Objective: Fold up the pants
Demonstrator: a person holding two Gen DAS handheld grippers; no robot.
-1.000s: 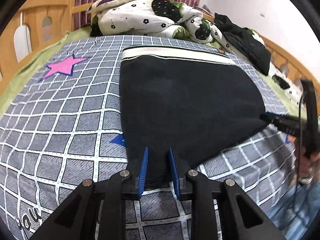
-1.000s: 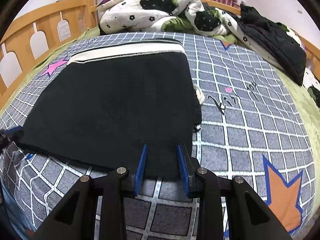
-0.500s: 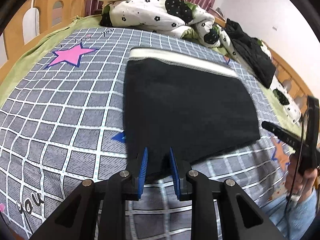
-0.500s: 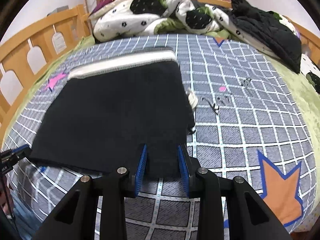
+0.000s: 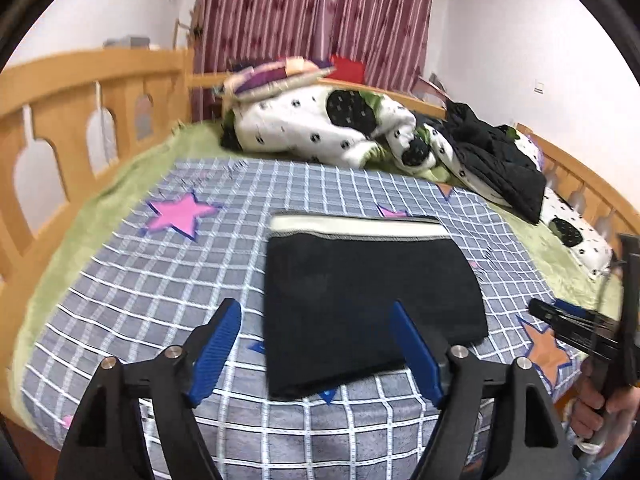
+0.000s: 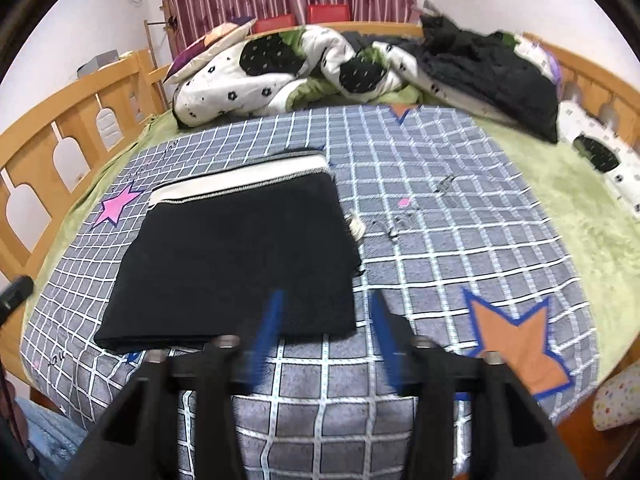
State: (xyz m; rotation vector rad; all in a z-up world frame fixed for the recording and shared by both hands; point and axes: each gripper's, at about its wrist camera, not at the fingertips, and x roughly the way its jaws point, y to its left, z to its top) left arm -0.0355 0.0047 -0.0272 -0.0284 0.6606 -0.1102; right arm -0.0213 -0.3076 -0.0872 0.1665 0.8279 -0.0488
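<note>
The black pants lie folded into a flat rectangle on the checked bedspread, with the white waistband at the far edge. They also show in the right wrist view. My left gripper is open and empty, raised above the near edge of the pants. My right gripper is open and empty, raised over the near right corner. The right gripper also shows at the right of the left wrist view.
A crumpled black-and-white quilt and a black jacket lie at the head of the bed. Wooden rails run along both sides. A green blanket borders the bedspread.
Both grippers have let go of the pants' near edge, opened wide and pulled back and up. The pants stay flat on the bed.
</note>
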